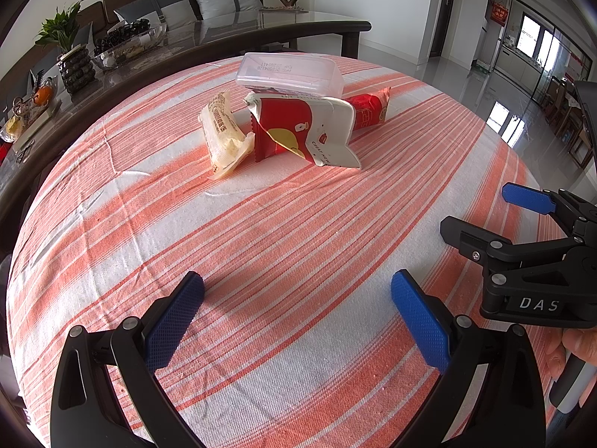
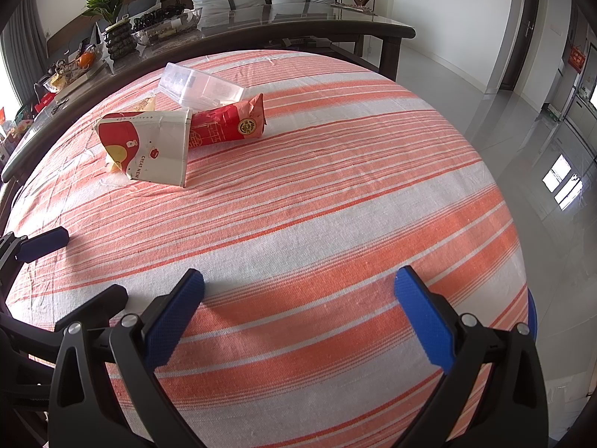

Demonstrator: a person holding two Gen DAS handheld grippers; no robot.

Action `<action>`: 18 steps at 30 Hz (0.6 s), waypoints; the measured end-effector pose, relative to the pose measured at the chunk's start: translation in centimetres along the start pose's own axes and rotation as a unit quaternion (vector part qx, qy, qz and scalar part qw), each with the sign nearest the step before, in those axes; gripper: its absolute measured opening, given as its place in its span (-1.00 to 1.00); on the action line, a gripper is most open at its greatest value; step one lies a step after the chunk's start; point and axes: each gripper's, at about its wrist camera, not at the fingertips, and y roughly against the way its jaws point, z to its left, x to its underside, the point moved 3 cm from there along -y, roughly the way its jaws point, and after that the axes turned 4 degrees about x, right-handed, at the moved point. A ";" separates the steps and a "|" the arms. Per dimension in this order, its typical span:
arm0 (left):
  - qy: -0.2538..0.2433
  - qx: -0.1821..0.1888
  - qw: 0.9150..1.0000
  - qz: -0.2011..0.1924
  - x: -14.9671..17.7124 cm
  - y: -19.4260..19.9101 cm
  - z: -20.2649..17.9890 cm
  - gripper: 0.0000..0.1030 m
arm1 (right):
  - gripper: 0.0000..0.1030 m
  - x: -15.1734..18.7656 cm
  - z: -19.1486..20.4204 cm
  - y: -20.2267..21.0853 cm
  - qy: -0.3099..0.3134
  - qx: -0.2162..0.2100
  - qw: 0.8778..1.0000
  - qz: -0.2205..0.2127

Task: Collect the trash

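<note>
1. Left wrist view: left gripper [image 1: 297,300] is spread wide and empty, hovering low over the striped tablecloth [image 1: 261,246]. The trash sits in one cluster at 12 o'clock, well apart from the blue pads.
2. Cluster contents: clear plastic box [image 1: 290,74] at the back; flattened red-and-white paper carton [image 1: 306,130] propped in front of it; translucent pastry wrapper [image 1: 224,136] just beside the carton at 9 o'clock, with what looks like food inside; red foil snack pack [image 1: 369,108] at 2 o'clock, its near end hidden behind the carton.
3. Right gripper [image 1: 485,212] enters at 3 o'clock, wide and empty; the fingers of a hand [image 1: 576,343] show on its handle.
4. Right wrist view: right gripper [image 2: 298,300] is wide and holds nothing. The carton [image 2: 149,145] is at 11 o'clock, leaning on the foil pack [image 2: 231,123]; the box [image 2: 201,87] is behind both. The left gripper's pad [image 2: 44,242] shows at 9 o'clock.
5. Risks: the items touch, so pulling one likely topples or drags the neighbours. Thin film and foil are slippery and crush easily, so a pinch may slide off. The loose woven cloth can bunch up if the pads come down too low. The rigid box may be too wide for the opening.
</note>
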 end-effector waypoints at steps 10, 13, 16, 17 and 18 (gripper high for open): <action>0.000 0.000 1.000 0.000 0.0 0.0 0.0 0.92 | 0.92 0.0 0.0 0.0 0.000 0.000 1.000 0.000; 0.000 0.000 1.000 0.000 0.0 0.0 0.0 0.92 | 0.92 0.0 0.0 0.0 0.000 0.000 1.000 0.000; 0.000 0.000 1.000 0.001 0.1 -0.1 0.2 0.92 | 0.92 0.0 0.0 0.0 0.000 0.000 1.000 0.000; -0.005 0.002 1.000 0.003 0.1 -0.1 0.2 0.92 | 0.92 0.0 0.0 0.0 0.000 0.000 1.000 0.000; -0.010 0.007 1.000 0.006 0.3 0.0 0.3 0.92 | 0.92 0.0 0.0 0.0 0.000 0.000 1.000 0.000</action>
